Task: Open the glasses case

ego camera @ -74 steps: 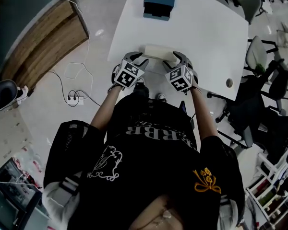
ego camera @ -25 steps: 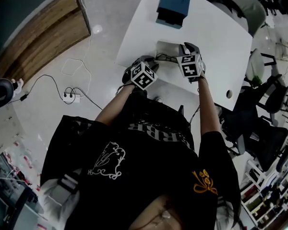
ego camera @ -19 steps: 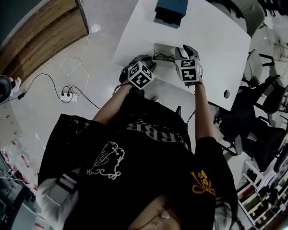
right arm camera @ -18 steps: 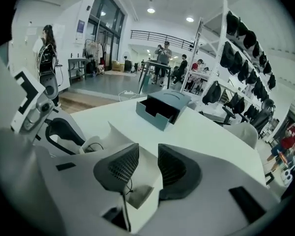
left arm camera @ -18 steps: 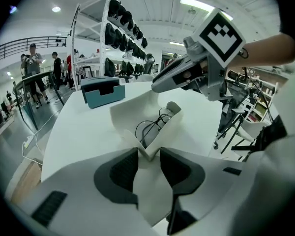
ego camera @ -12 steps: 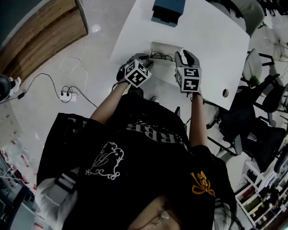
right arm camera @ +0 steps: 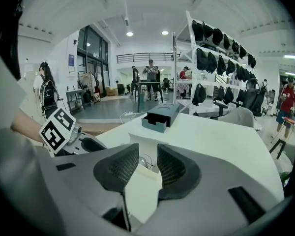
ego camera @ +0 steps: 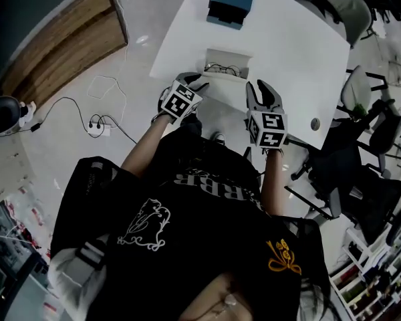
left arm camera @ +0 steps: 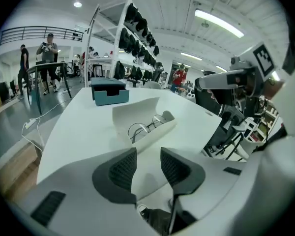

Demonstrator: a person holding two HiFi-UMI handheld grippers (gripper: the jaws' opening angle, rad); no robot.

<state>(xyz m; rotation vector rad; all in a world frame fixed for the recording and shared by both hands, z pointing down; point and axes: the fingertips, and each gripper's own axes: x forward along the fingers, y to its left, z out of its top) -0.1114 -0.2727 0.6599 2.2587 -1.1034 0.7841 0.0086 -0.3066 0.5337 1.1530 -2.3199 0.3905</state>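
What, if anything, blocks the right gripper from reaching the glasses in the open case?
Probably nothing, so yes: the case lid stands open, the glasses lie uncovered, and only bare table separates them from the right gripper, whose jaws are apart and empty.

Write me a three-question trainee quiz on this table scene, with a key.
1. True or false: the glasses case on the table is shut.
2. What lies inside the case? A) glasses B) a pen C) nothing
3. Which grips the case: the left tool, the right tool, or neither?
Key: 1 false, its lid stands open; 2 A; 3 neither, both tools are open and empty.
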